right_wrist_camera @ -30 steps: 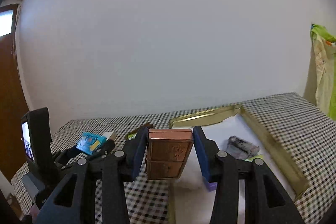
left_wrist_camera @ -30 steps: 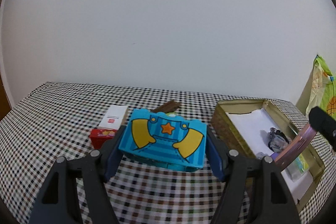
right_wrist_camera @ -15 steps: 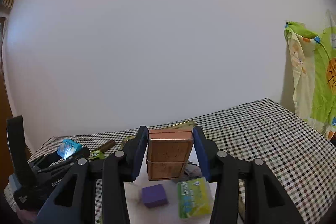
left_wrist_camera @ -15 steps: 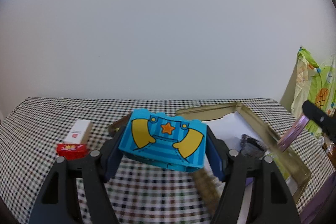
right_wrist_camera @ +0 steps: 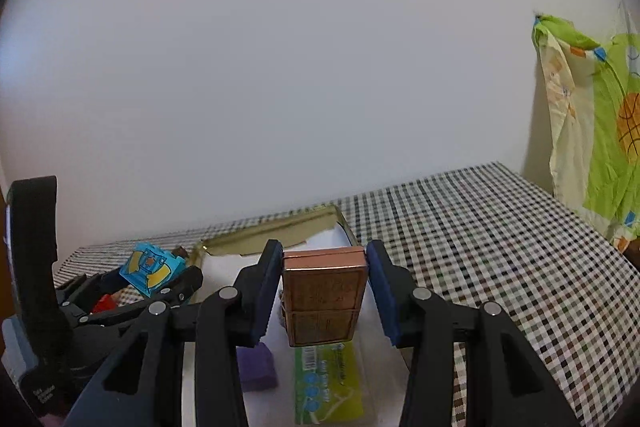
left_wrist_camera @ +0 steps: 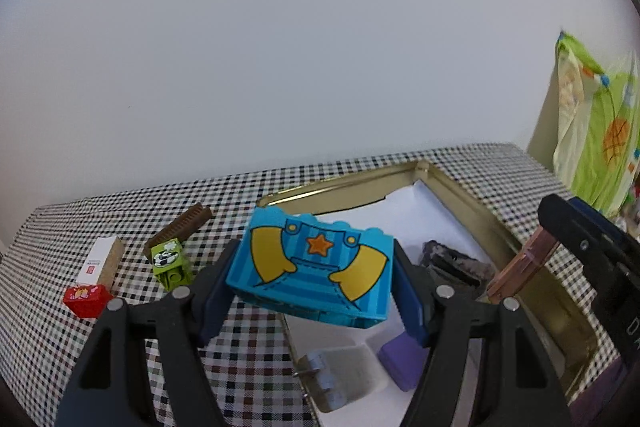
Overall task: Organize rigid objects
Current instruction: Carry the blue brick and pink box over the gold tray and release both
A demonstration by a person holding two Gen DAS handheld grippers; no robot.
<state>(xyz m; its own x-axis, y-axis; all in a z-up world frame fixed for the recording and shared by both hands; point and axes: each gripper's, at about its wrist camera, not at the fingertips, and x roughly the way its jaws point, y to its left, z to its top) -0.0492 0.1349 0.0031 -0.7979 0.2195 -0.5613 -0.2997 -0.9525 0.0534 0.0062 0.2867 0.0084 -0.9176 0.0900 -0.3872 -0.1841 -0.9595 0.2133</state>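
Checked cloth [left_wrist_camera: 248, 355] covers the whole table, black and white squares running back to a plain pale wall [left_wrist_camera: 304, 59]. Nearest, the left gripper [left_wrist_camera: 312, 283] is clamped on a blue toy block [left_wrist_camera: 316, 271], held in the air over the near-left corner of the gold tin [left_wrist_camera: 472, 203]; the right gripper [right_wrist_camera: 324, 291] grips a copper case [right_wrist_camera: 323, 299] above the tin's white lining. Under them in the tin lie a purple block [right_wrist_camera: 256, 367], a green packet [right_wrist_camera: 326, 383], a grey clip [left_wrist_camera: 320, 379] and a dark bundle [left_wrist_camera: 456, 267]. Left on the cloth sit a red box [left_wrist_camera: 86, 299], a white box [left_wrist_camera: 100, 259], a green brick [left_wrist_camera: 170, 261] and a brown comb [left_wrist_camera: 180, 227]. Farthest right hangs a green printed cloth [right_wrist_camera: 592, 131].
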